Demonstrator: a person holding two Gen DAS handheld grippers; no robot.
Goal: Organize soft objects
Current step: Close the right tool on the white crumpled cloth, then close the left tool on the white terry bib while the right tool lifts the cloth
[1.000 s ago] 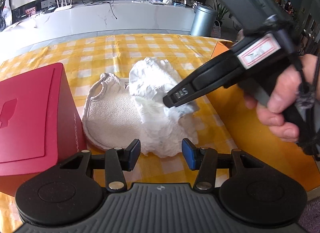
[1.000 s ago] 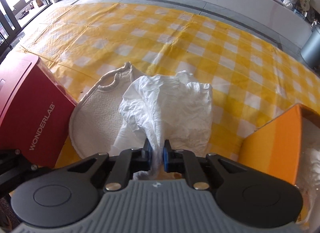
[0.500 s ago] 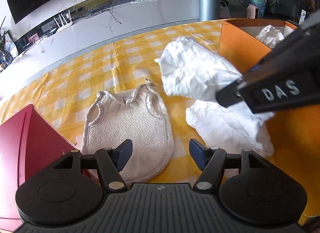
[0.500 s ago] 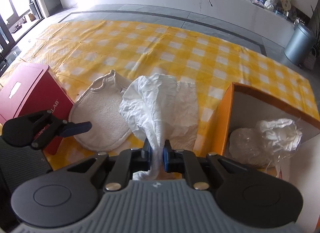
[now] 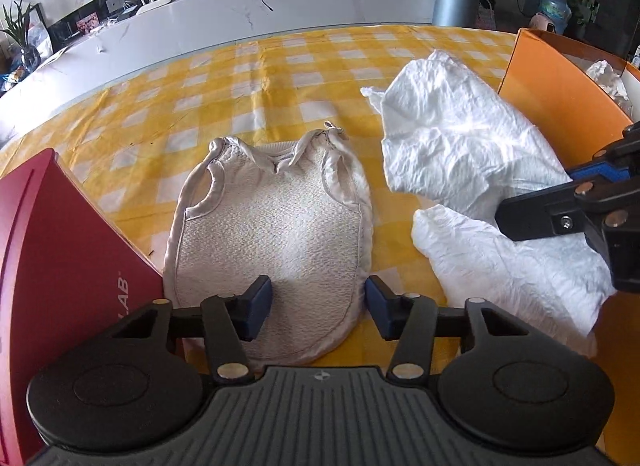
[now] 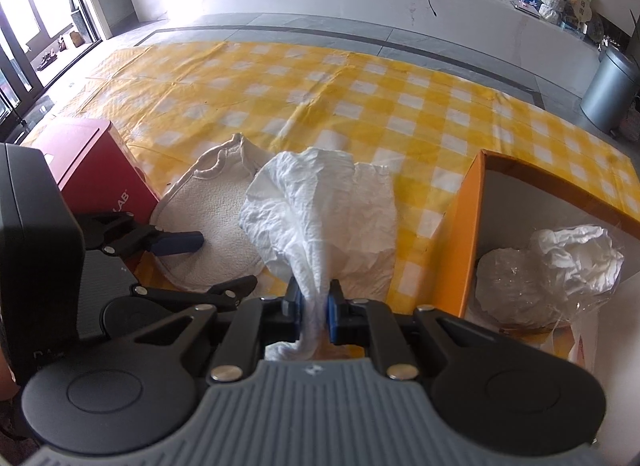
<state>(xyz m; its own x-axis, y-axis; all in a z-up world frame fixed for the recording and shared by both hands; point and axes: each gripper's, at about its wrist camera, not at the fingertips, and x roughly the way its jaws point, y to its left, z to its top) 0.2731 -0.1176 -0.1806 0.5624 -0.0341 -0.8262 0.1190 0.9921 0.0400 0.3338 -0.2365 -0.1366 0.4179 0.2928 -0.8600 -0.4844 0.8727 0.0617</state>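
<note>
The white crumpled cloth point(image 6: 320, 209) has lifted off the cream bib point(image 5: 272, 234); right gripper point(image 6: 313, 314) pinches it, limp and light. Left gripper point(image 5: 316, 308) closes astride the bib's floppy hem, flat on the bench point(image 5: 280, 69).

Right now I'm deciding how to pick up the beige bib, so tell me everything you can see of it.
The beige bib looks like nubbly terry cloth with a smooth paler binding around its edge and two neck straps at the far end. It lies flat on the yellow checked cloth, rounded end nearest, beside the red box. The left gripper, jaws closing, hangs over its near end, with no grip visible. The white crumpled sheet lies apart.
</note>
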